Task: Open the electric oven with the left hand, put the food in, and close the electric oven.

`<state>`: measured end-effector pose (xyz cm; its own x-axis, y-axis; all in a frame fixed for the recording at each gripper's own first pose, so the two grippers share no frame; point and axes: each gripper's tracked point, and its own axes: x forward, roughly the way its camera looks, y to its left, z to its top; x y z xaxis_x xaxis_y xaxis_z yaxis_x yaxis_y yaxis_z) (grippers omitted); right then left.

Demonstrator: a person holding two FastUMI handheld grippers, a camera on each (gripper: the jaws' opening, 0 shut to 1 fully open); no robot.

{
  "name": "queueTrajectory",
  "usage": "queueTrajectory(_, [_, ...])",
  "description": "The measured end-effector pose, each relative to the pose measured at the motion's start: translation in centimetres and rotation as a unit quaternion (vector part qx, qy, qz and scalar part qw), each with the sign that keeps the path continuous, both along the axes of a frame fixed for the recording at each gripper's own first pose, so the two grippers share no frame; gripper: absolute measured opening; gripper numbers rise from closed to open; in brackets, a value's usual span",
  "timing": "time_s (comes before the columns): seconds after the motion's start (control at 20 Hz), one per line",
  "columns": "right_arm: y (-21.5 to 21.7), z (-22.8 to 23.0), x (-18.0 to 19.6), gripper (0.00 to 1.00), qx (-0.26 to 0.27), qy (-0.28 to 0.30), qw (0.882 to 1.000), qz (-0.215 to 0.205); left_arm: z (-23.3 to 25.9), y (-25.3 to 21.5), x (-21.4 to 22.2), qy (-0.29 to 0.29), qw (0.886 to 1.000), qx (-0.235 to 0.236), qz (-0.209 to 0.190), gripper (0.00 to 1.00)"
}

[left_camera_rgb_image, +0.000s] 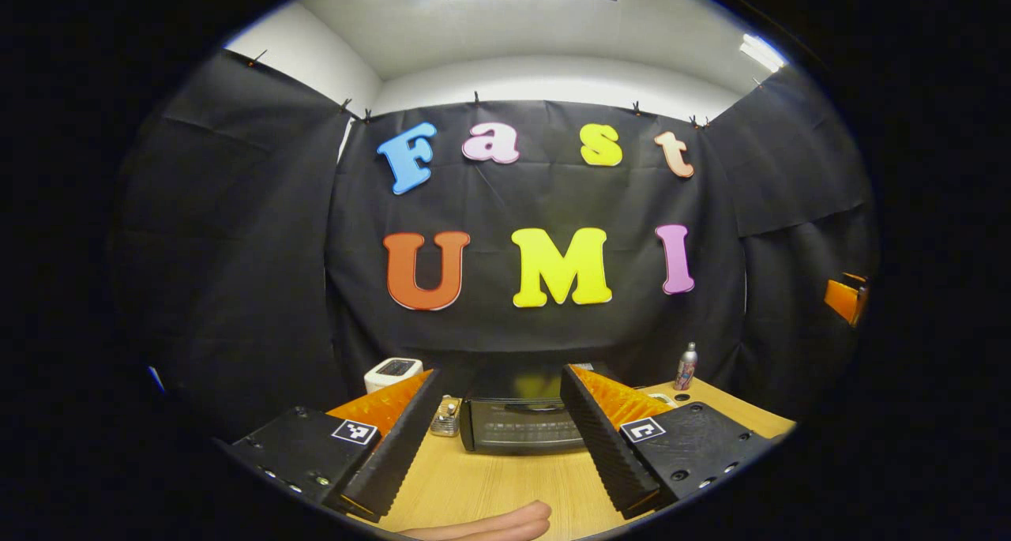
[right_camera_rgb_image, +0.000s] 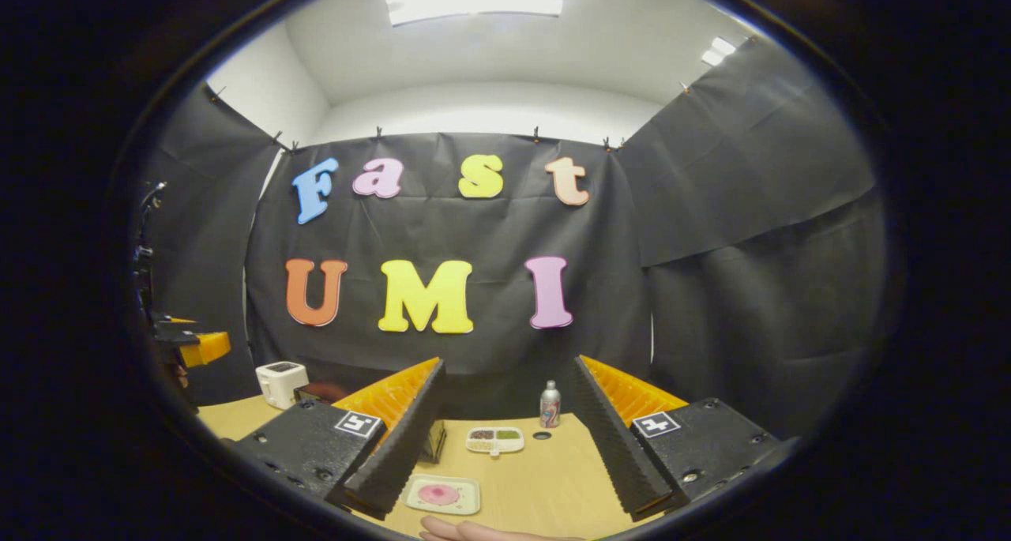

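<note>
In the left gripper view my left gripper hangs above the bench with its fingers spread wide and nothing between them. Straight ahead, framed in the gap, the oven sits at the far side of the bench against the black cloth, door closed (its handle runs across the top of the door). Just left of it stands a small glass jar, and farther left a white appliance; a can stands far right. A hand lies at the near edge. In the right gripper view my right gripper is also wide apart and empty. Near its left finger a plate with a pink food lies flat on the bench, and farther off sits a divided tray of food, the can just right of it.
</note>
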<state>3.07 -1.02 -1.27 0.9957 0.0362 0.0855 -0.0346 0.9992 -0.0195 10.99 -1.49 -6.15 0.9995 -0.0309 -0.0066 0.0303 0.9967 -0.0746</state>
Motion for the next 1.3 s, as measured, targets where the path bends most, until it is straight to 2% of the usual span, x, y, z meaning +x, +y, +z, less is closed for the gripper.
queueTrajectory(0.2, [-0.6,-1.4,1.2,1.00,-0.009,0.010,1.000,-0.003,-3.0,-2.0,6.3,0.021,0.999,0.011,-0.034,0.96])
queueTrajectory(0.45, [-1.6,-3.7,2.9,1.00,-0.024,0.026,0.999,-0.014,-9.6,-3.0,13.4,0.100,0.994,0.002,-0.045,0.96])
queueTrajectory(0.6, [-2.7,-5.0,3.8,1.00,-0.023,0.036,0.999,-0.023,-13.0,-4.9,16.2,0.145,0.987,-0.012,-0.069,0.96])
queueTrajectory(0.9, [-4.4,-6.9,4.8,1.00,-0.023,0.056,0.998,-0.033,-15.7,-7.8,20.2,0.174,0.981,0.008,-0.083,0.95])
queueTrajectory(1.05, [-3.8,-7.1,5.1,1.00,-0.024,0.058,0.998,-0.022,-17.3,-8.9,21.7,0.208,0.974,0.013,-0.083,0.95])
queueTrajectory(1.15, [-4.1,-7.1,5.1,1.00,-0.032,0.056,0.998,-0.022,-17.2,-9.1,22.4,0.209,0.975,0.027,-0.077,0.96])
queueTrajectory(1.3, [-4.5,-6.8,5.0,1.00,-0.034,0.047,0.998,-0.032,-17.4,-9.1,21.9,0.236,0.969,0.019,-0.078,0.96])
